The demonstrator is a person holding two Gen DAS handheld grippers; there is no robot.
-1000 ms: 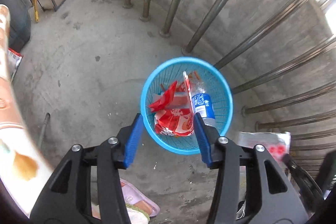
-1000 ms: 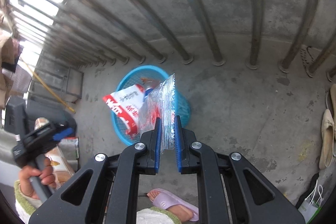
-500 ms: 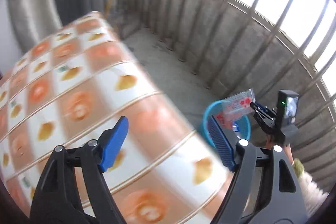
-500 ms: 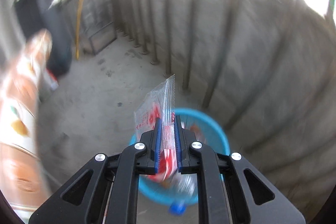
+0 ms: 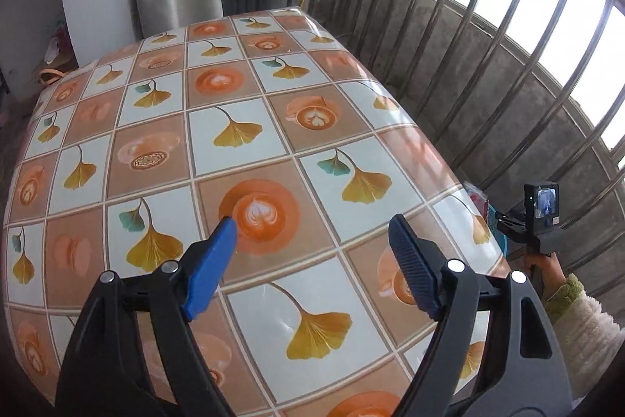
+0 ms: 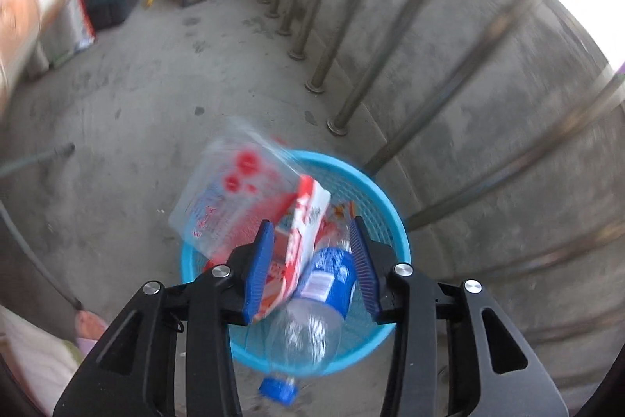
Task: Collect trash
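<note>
My right hand-held gripper (image 6: 310, 258) was opening over the blue basket (image 6: 394, 221), the clear wrapper (image 6: 230, 190) loose at the rim. It could've slid outside onto the floor. My left hand-held gripper (image 5: 312, 253) hung wide and empty above the surface (image 5: 234, 104).

Left wrist overlooks the table (image 5: 242, 127); right wrist peers into the basket (image 6: 390, 206).
</note>
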